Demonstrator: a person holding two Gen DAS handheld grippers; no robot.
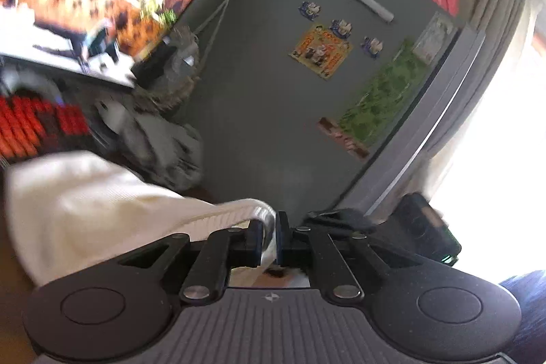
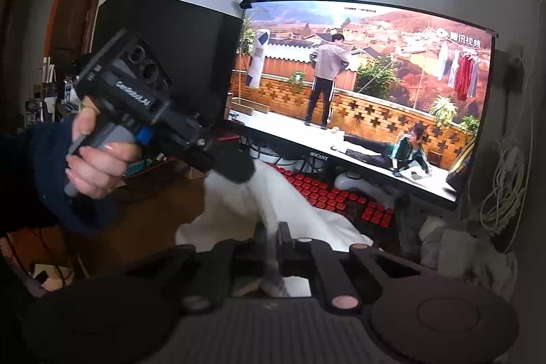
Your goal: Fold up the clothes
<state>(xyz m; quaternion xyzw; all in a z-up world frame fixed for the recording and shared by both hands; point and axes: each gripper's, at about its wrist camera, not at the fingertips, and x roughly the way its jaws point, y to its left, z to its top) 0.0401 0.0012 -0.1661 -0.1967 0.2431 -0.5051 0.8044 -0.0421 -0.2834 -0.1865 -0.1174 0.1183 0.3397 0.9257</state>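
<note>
- A wide monitor [image 2: 358, 98] with a film playing fills the wall behind the desk, and a red-keyed keyboard [image 2: 327, 190] lies at its foot, partly covered by cloth.
- To the left of the monitor stands a black cabinet [image 2: 170, 50] stacked with boxes and bags; to the right a bundle of pale cable [image 2: 505, 190] hangs on the wall.
- In the left wrist view a grey fridge [image 1: 273, 91] with magnets and stickers rises ahead, and a crumpled grey cloth [image 1: 160, 152] sits at its base (much of this view is blurred).
- The white garment [image 2: 273, 210] hangs in the air above the desk, stretched between the two tools.
- The left gripper [image 2: 235, 171], held by a hand [image 2: 95, 159] in a dark blue sleeve, has its tip buried in the garment's upper corner; seen from its own camera, the jaws are pressed together on a ribbed white edge.
- The right gripper [image 2: 273, 248] has its jaws clamped on a narrow fold of the same garment, which runs up and away from the fingers toward the other tool.
</note>
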